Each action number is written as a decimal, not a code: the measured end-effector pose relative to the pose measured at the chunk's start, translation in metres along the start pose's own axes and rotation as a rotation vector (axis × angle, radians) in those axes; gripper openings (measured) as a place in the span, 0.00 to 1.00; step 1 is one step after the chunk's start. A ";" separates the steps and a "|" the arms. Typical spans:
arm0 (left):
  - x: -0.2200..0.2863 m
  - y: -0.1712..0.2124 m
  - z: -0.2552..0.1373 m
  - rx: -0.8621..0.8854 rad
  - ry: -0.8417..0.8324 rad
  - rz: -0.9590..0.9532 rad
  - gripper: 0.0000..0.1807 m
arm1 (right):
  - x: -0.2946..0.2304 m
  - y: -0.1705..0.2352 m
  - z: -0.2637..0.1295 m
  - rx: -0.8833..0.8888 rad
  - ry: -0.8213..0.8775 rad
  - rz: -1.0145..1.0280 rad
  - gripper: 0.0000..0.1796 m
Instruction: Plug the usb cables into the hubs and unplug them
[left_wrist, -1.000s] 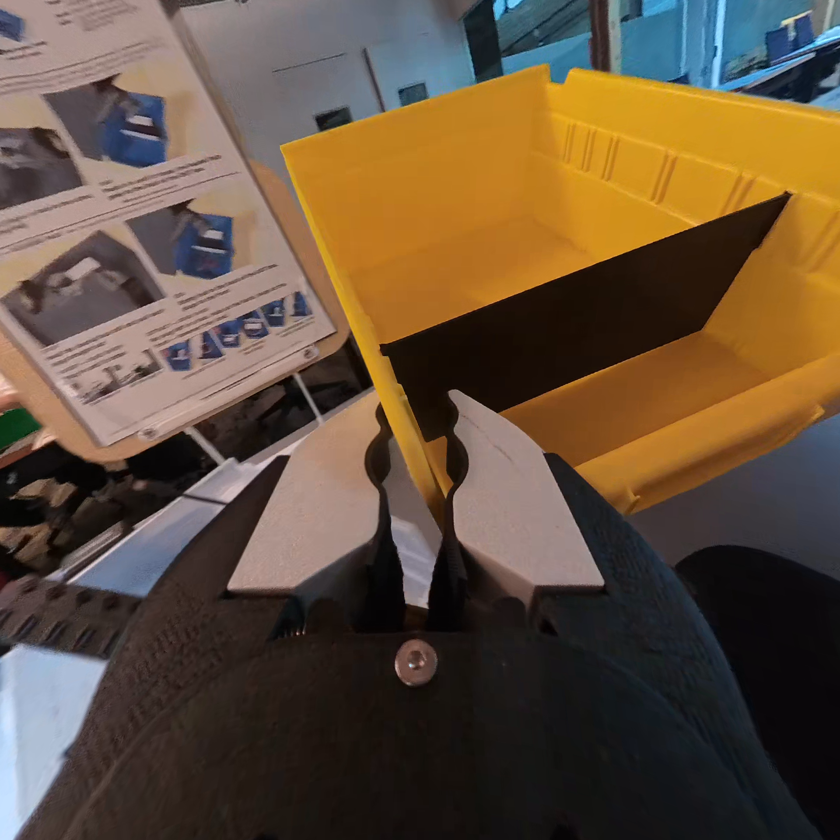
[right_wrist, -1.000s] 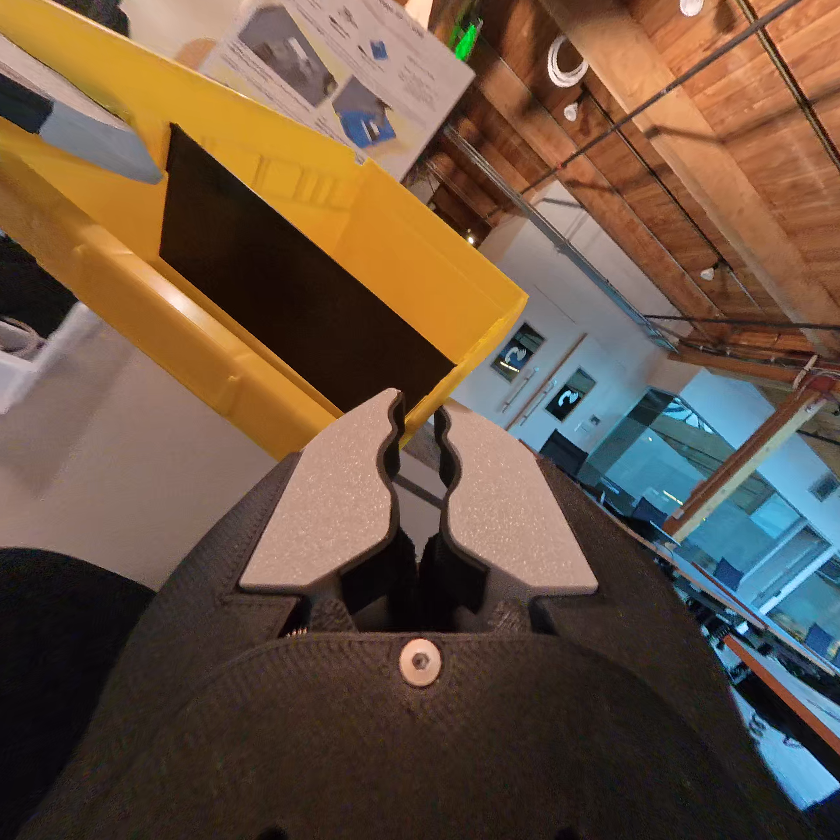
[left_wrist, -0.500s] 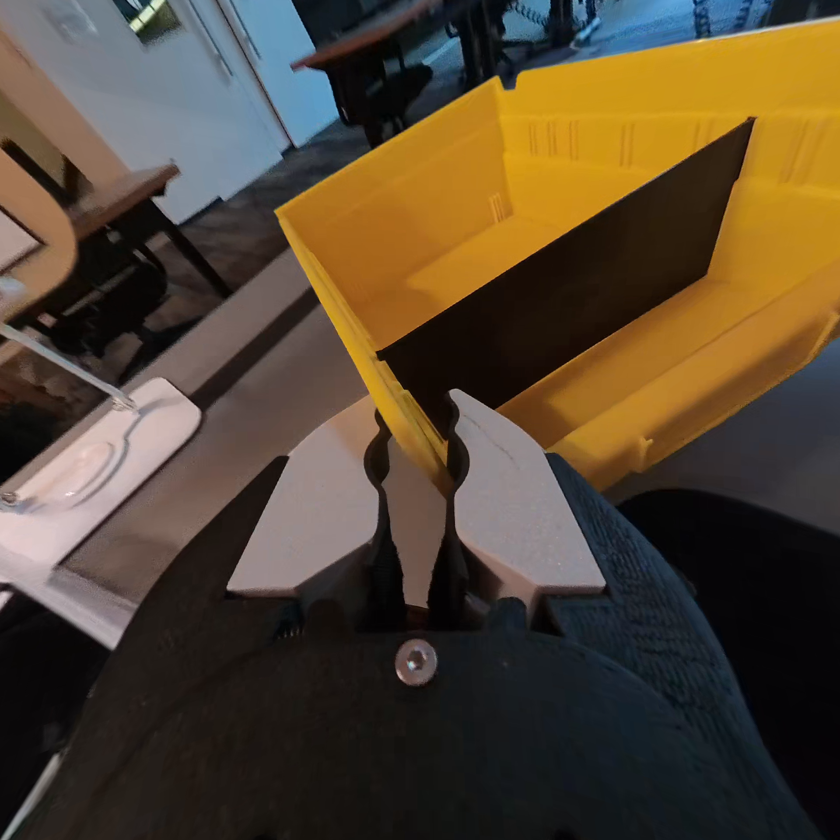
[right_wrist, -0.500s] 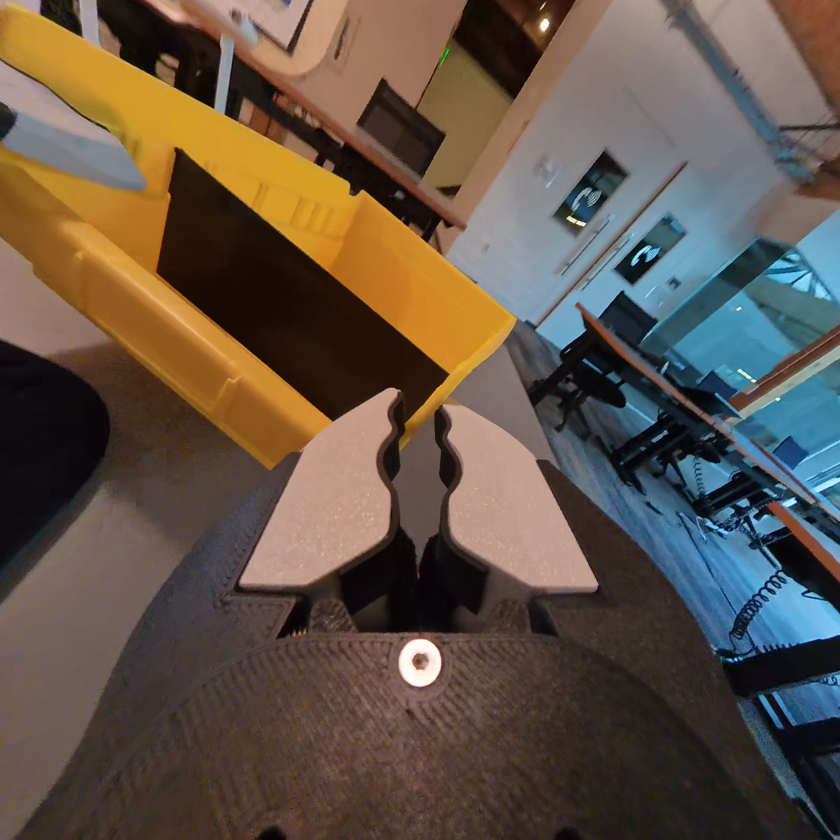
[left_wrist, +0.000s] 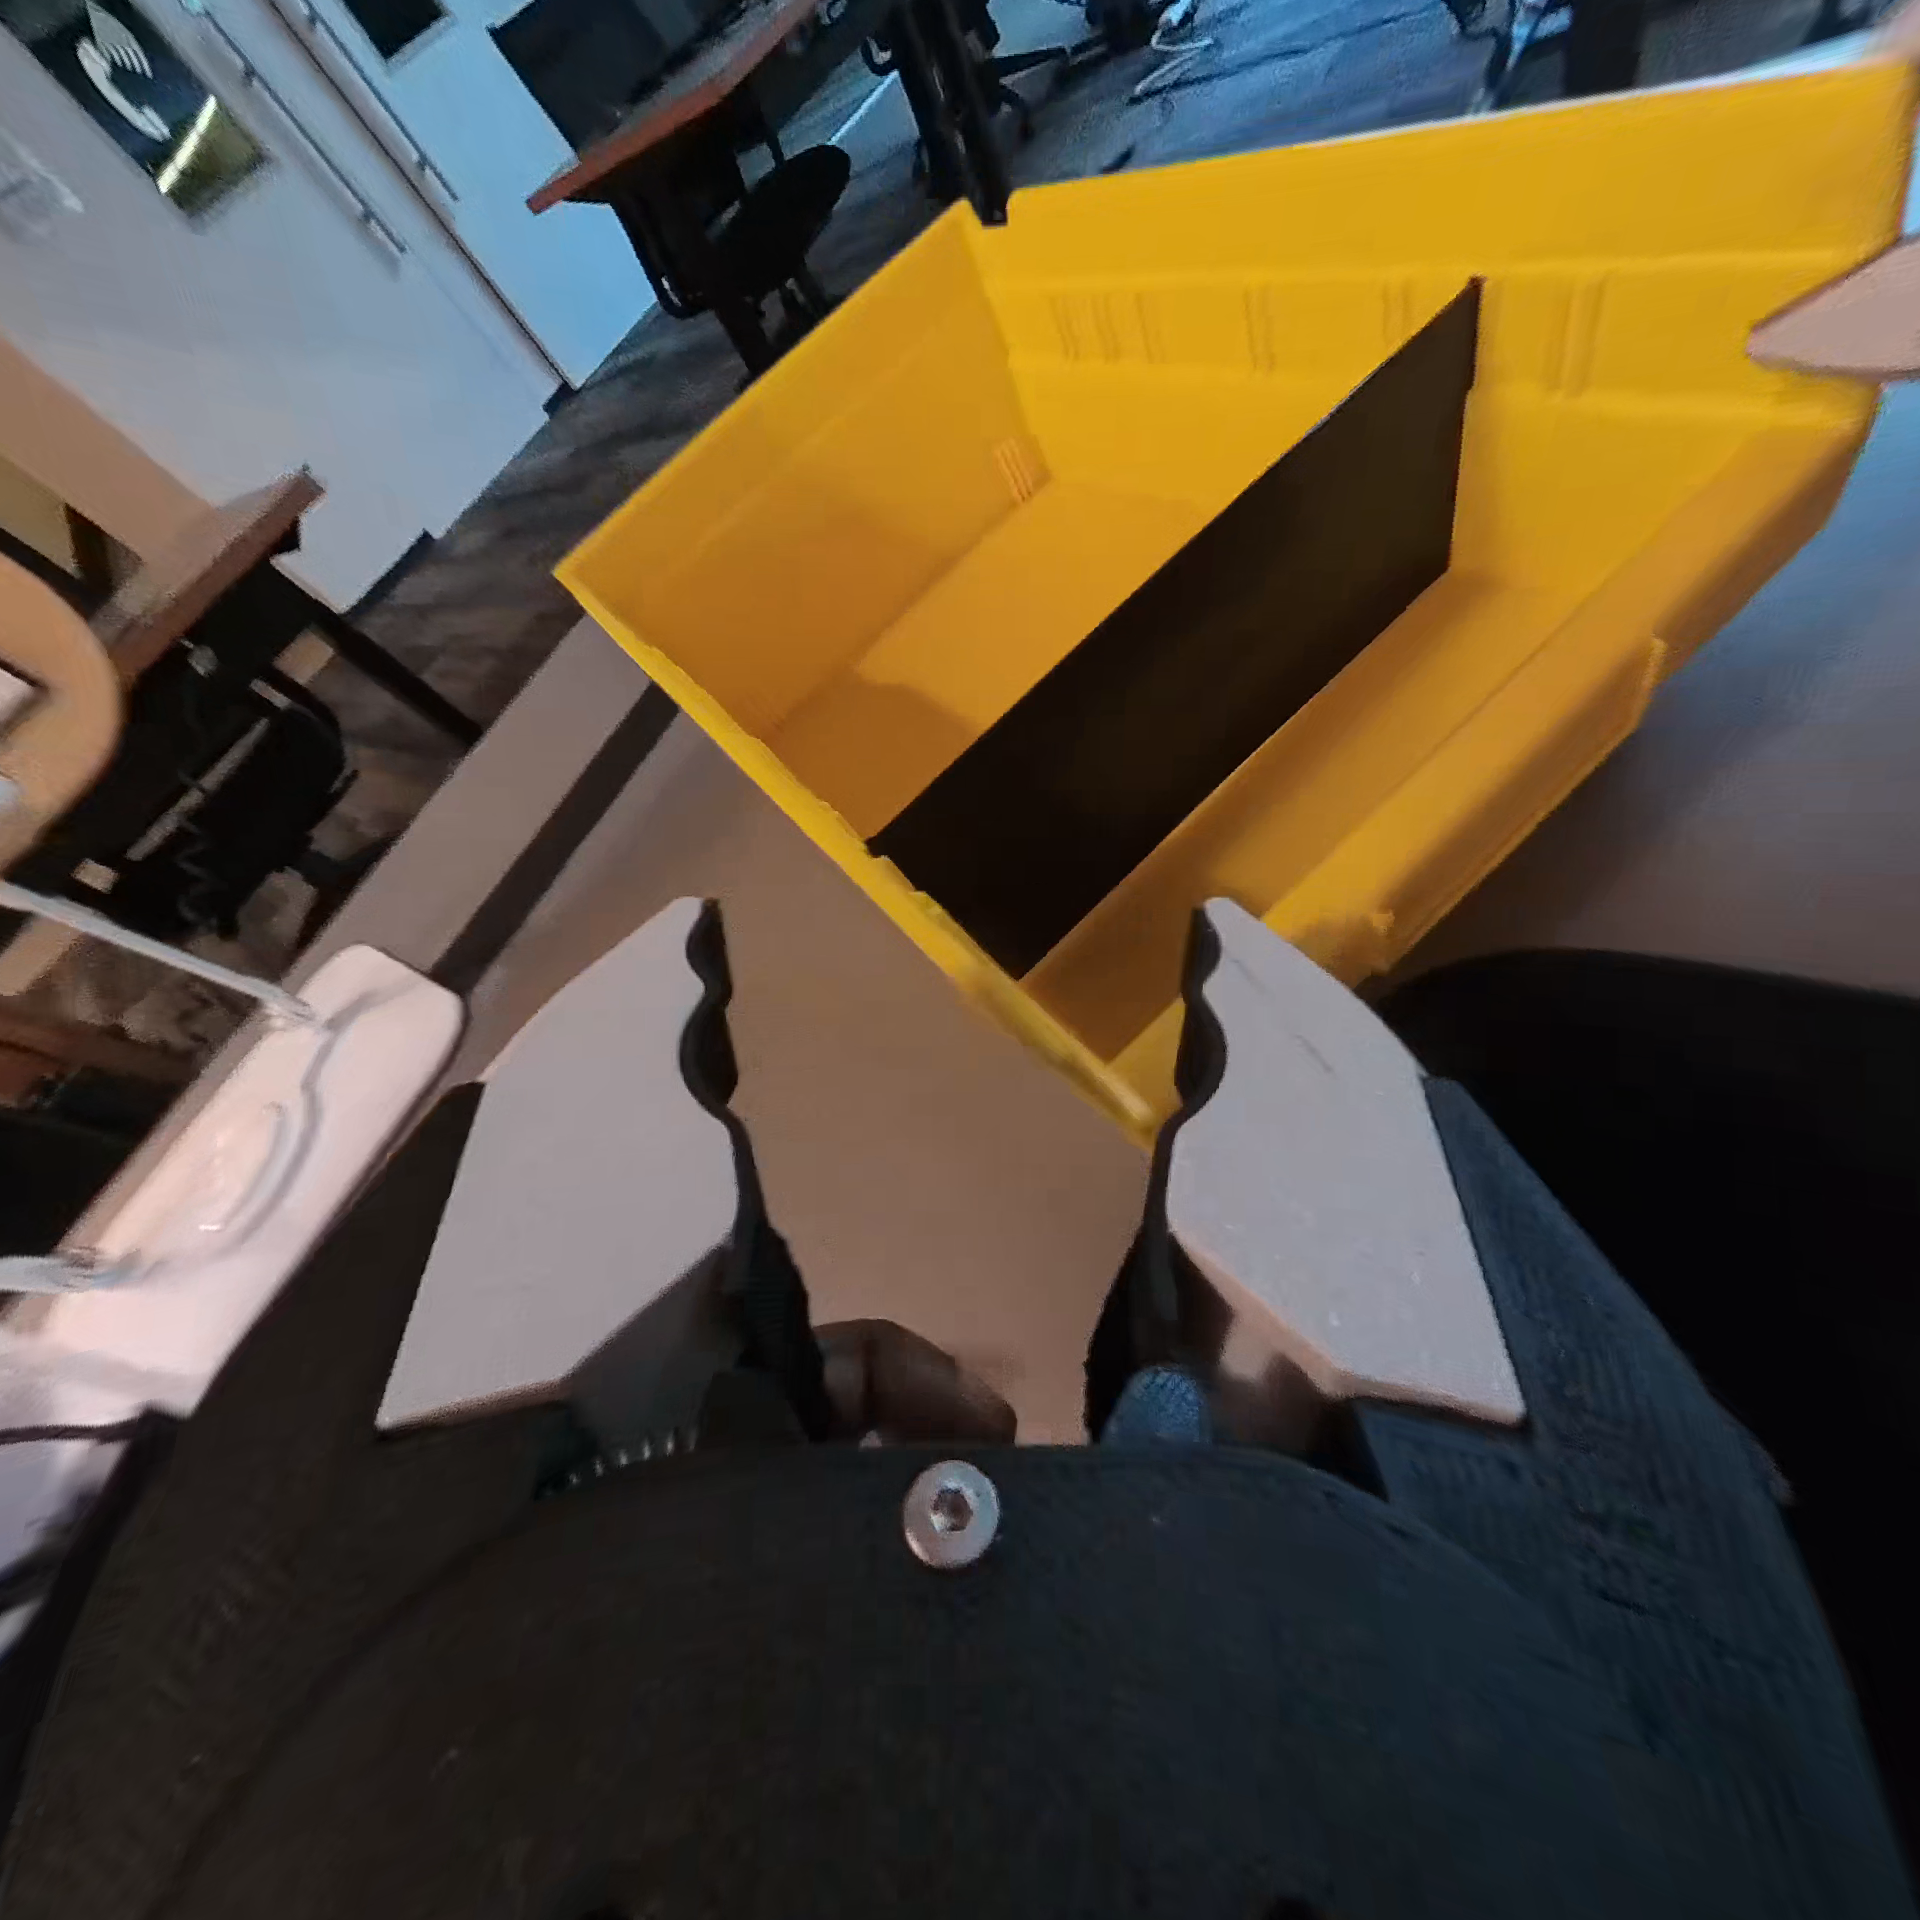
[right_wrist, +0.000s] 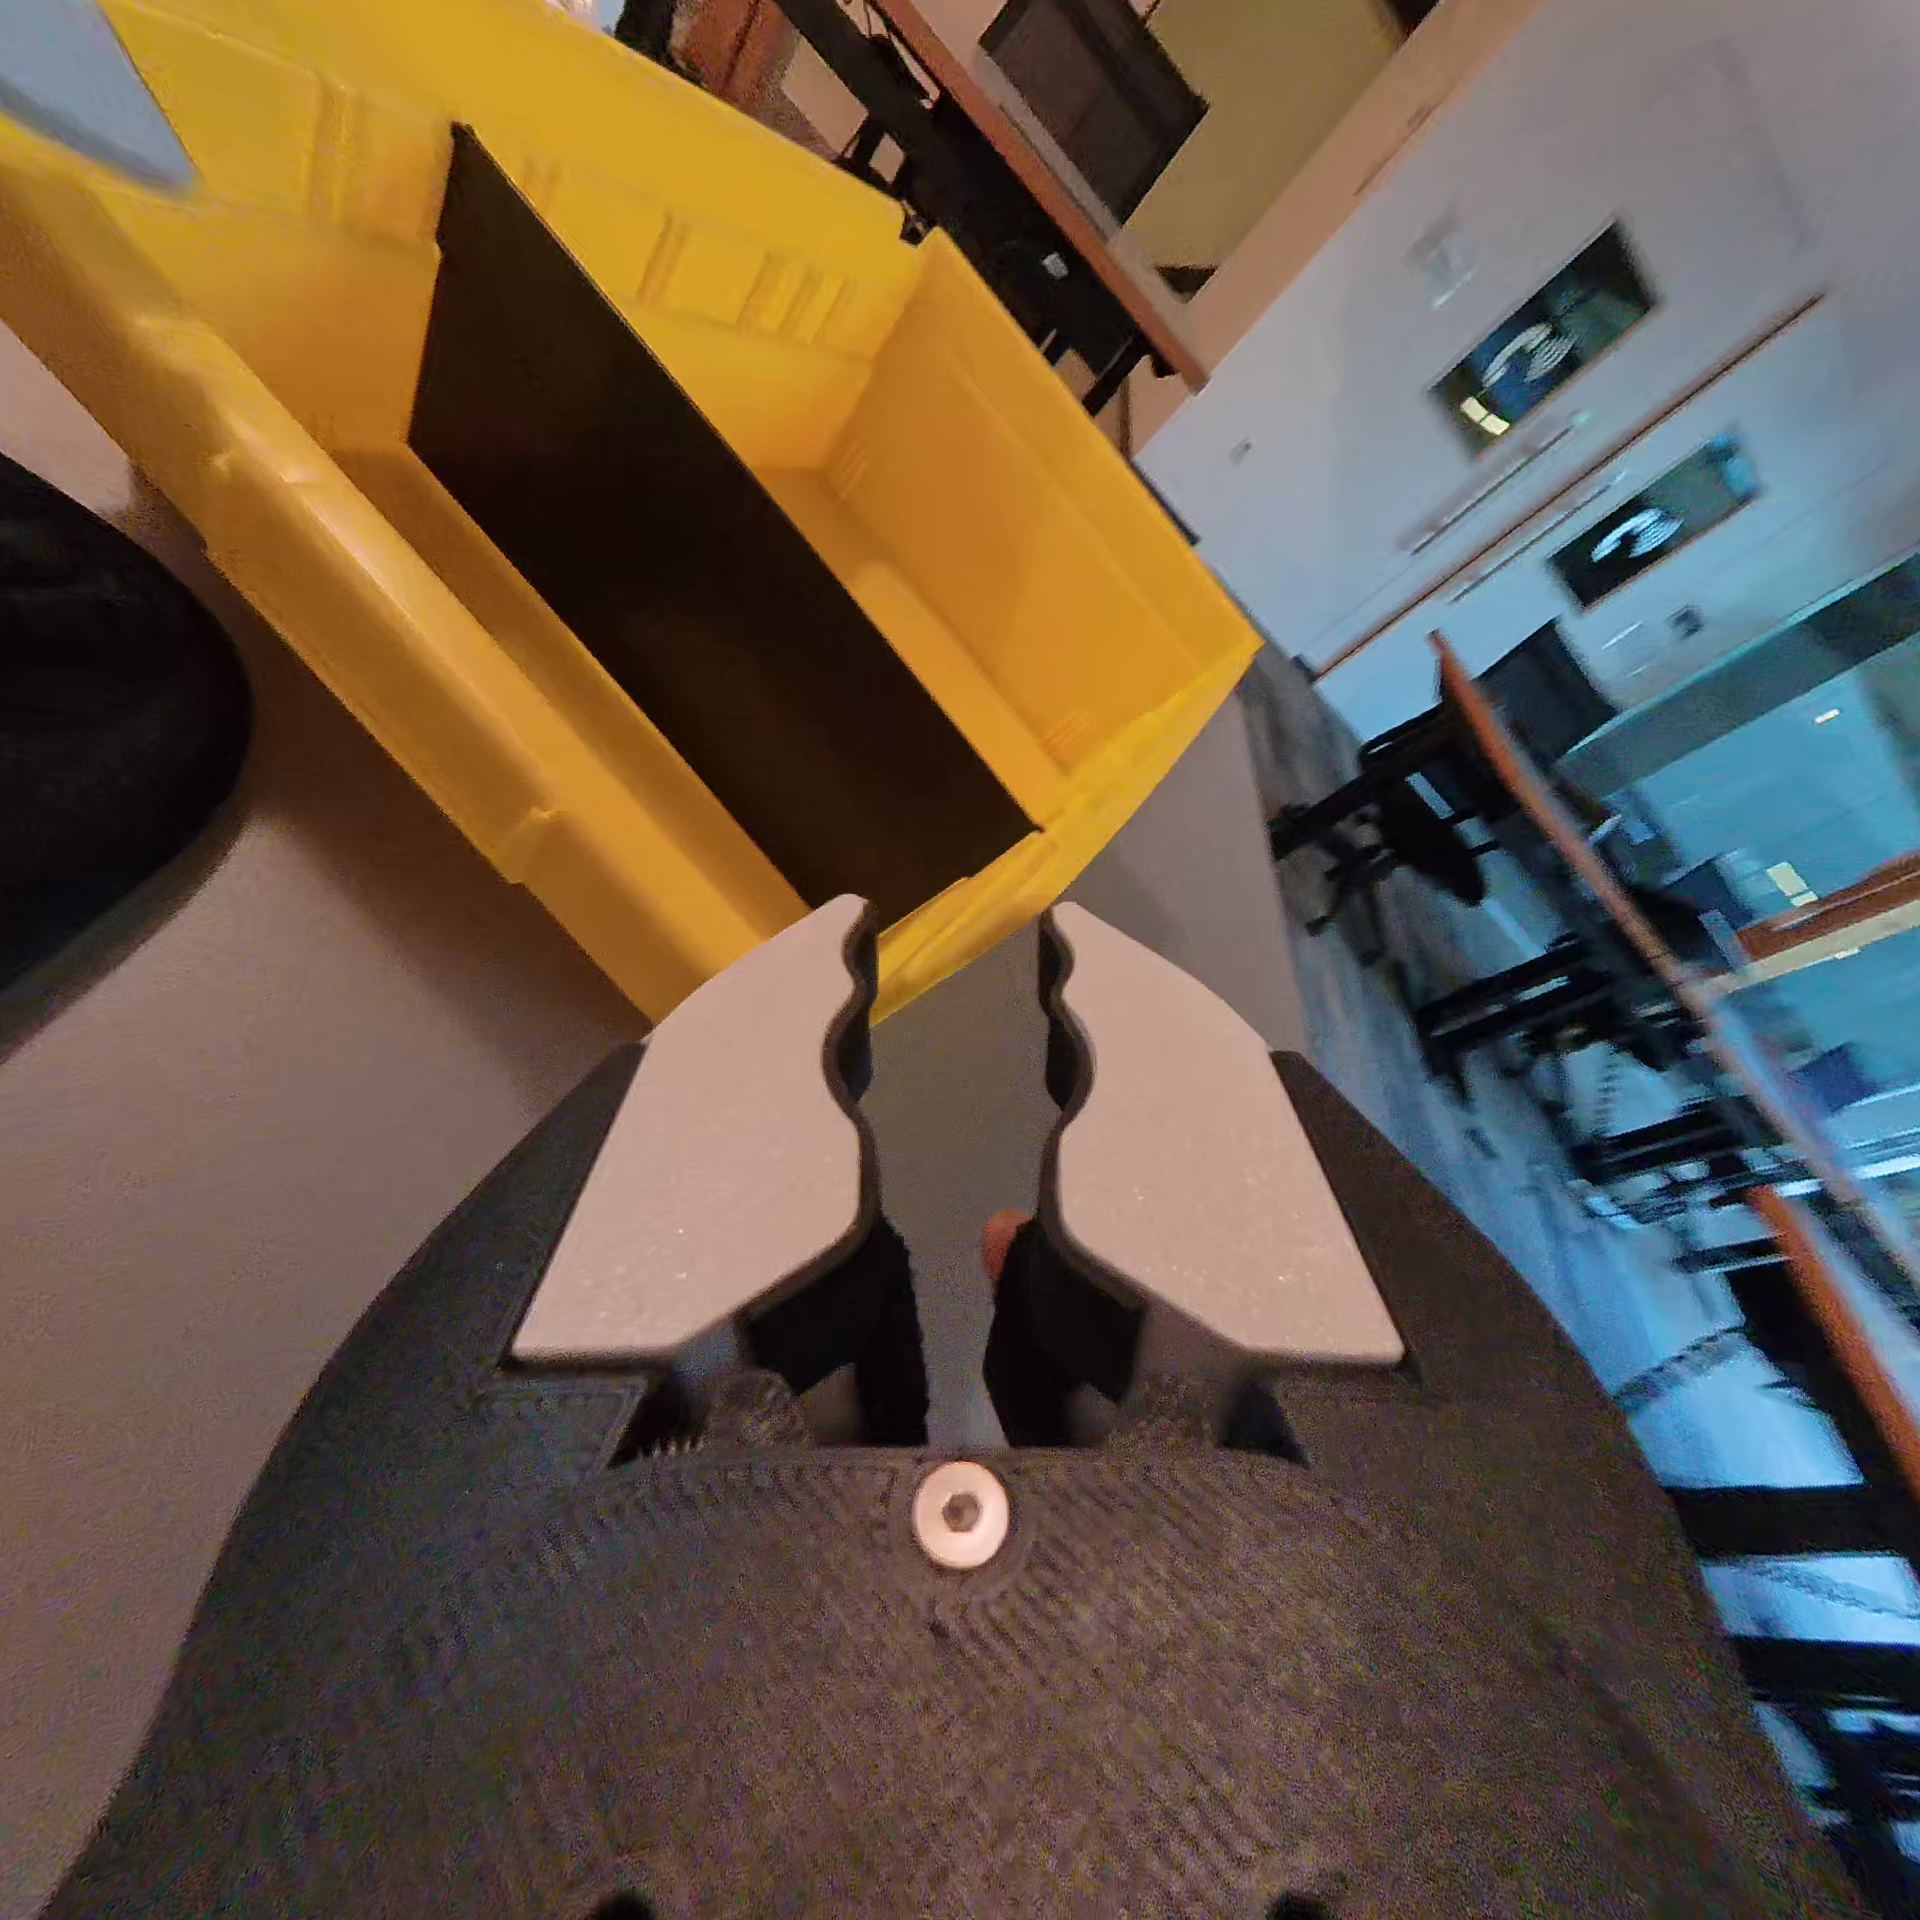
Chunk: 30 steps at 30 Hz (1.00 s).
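Note:
No usb cable or hub shows in either view. A yellow bin (left_wrist: 790, 499) with a black divider (left_wrist: 1195, 707) stands empty on the grey table. My left gripper (left_wrist: 956, 925) is open wide and holds nothing; the bin's near corner lies just ahead of its right finger. In the right wrist view the bin (right_wrist: 1039, 499) and its divider (right_wrist: 675, 582) lie ahead to the left. My right gripper (right_wrist: 956, 920) is open a little and empty, with the bin's end corner right at its tips. The right gripper's fingertip (left_wrist: 1849, 322) shows at the bin's far end.
A black rounded object (left_wrist: 1714, 1195) lies on the table (left_wrist: 914, 1122) in front of the bin, and also shows in the right wrist view (right_wrist: 94, 707). A white stand base (left_wrist: 208, 1174) sits at the table's left edge. Desks and chairs stand beyond.
Both grippers were shut on the bin's end walls and held it tilted up. They have lowered it to the table, opened and let go.

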<state>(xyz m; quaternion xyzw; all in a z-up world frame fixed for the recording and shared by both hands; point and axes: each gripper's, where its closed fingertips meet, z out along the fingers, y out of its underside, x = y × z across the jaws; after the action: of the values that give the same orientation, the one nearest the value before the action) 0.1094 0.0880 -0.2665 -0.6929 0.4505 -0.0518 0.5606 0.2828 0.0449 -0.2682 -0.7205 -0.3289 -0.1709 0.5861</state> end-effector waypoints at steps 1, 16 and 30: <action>-0.004 -0.003 -0.010 -0.007 -0.011 0.046 0.47 | 0.002 -0.006 -0.002 0.012 0.015 -0.044 0.20; -0.061 0.140 -0.115 -0.454 -0.184 0.279 0.36 | -0.083 -0.054 0.027 0.018 -0.186 -0.429 0.33; -0.092 0.191 -0.141 -0.576 -0.125 0.144 0.19 | -0.094 -0.023 0.036 -0.140 -0.242 -0.561 0.18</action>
<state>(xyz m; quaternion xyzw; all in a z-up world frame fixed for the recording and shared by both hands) -0.1347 0.0546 -0.3322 -0.7915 0.4594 0.1605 0.3698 0.1936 0.0561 -0.3198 -0.6554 -0.5698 -0.2611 0.4214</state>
